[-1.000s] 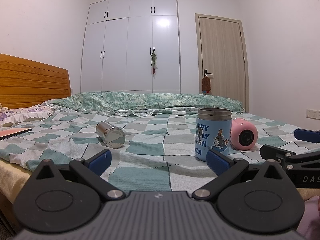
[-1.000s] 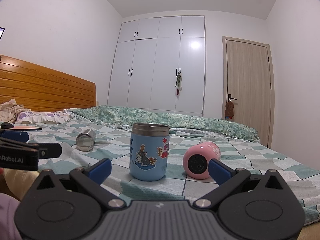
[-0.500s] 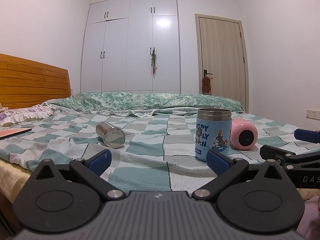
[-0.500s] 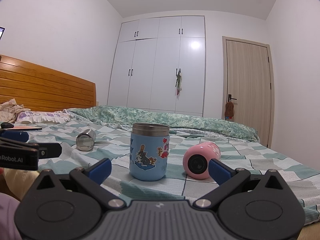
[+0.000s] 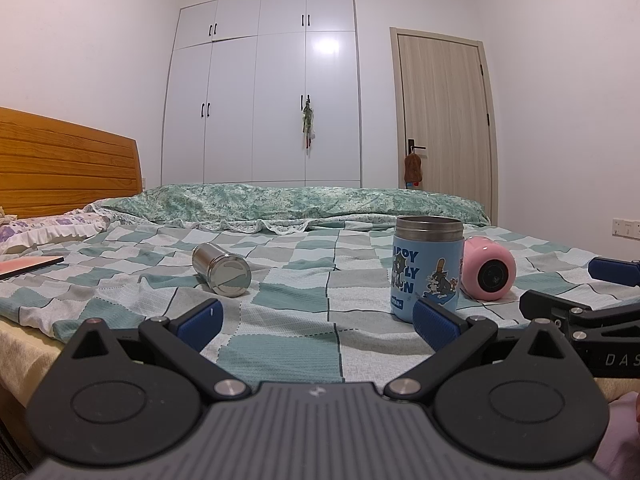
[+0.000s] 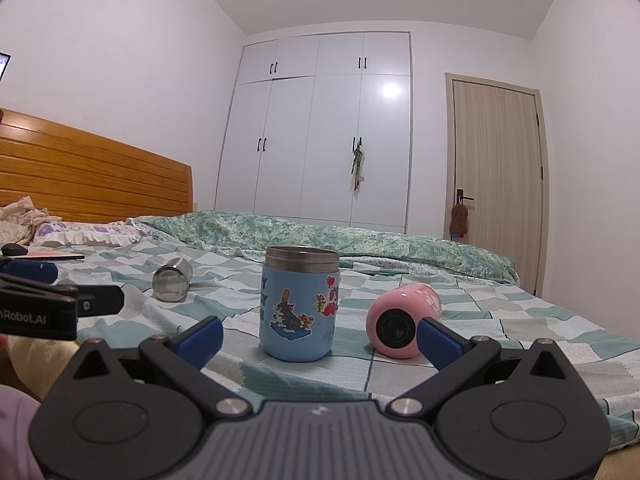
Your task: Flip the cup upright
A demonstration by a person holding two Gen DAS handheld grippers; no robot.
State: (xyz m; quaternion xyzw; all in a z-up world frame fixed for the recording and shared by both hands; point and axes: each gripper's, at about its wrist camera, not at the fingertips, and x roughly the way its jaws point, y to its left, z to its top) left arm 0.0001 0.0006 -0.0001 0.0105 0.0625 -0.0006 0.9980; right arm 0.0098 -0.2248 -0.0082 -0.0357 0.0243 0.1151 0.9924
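Note:
A steel cup (image 5: 222,273) lies on its side on the checked bedspread, also in the right wrist view (image 6: 172,281). A pink cup (image 5: 488,273) lies on its side, base toward me, also in the right wrist view (image 6: 402,321). A blue cartoon cup (image 5: 426,269) stands upright between them, also in the right wrist view (image 6: 299,312). My left gripper (image 5: 316,318) is open and empty at the bed's near edge. My right gripper (image 6: 318,336) is open and empty, in front of the blue and pink cups.
A folded green quilt (image 5: 304,204) lies across the far side of the bed. A wooden headboard (image 5: 64,164) and pillows (image 6: 76,236) are at the left. A flat pink item (image 5: 28,266) lies at the left. Wardrobe and door stand behind.

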